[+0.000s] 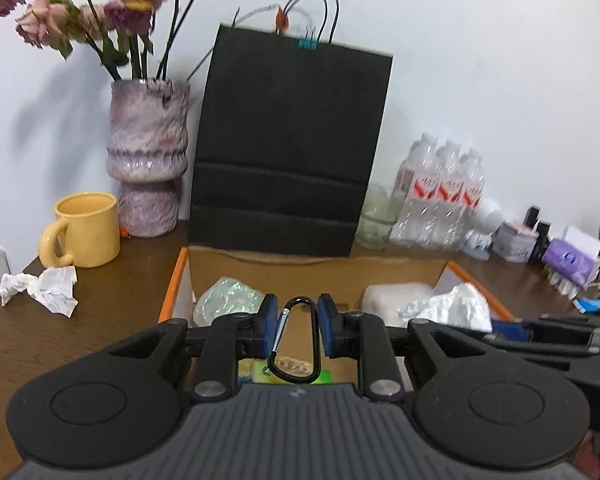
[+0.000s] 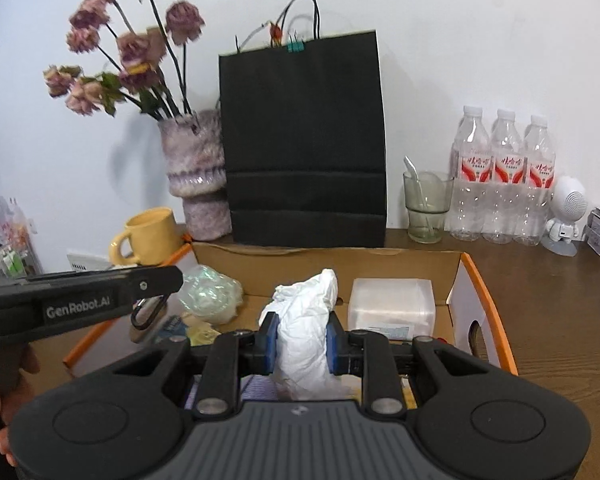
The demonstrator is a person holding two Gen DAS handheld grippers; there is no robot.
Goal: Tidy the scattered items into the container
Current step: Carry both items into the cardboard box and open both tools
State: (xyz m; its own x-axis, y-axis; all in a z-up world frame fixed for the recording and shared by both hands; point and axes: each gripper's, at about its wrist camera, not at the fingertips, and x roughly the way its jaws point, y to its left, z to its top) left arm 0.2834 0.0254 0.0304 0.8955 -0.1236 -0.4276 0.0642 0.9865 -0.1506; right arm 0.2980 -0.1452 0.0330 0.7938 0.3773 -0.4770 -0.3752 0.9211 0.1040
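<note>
Your left gripper [image 1: 296,330] is pinching one black carabiner [image 1: 295,342], your right gripper [image 2: 302,340] one crumpled white tissue [image 2: 304,336], both hovering over the cardboard box [image 2: 340,258]; three water bottles [image 2: 504,178] are standing beyond.

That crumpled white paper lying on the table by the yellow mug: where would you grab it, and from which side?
Grip the crumpled paper across its raised middle ridge, coming down from above. It lies loose and low on the table, with the yellow mug close behind, so a top approach looks clearest. Both grippers are full now, so one would have to let go first.
</note>
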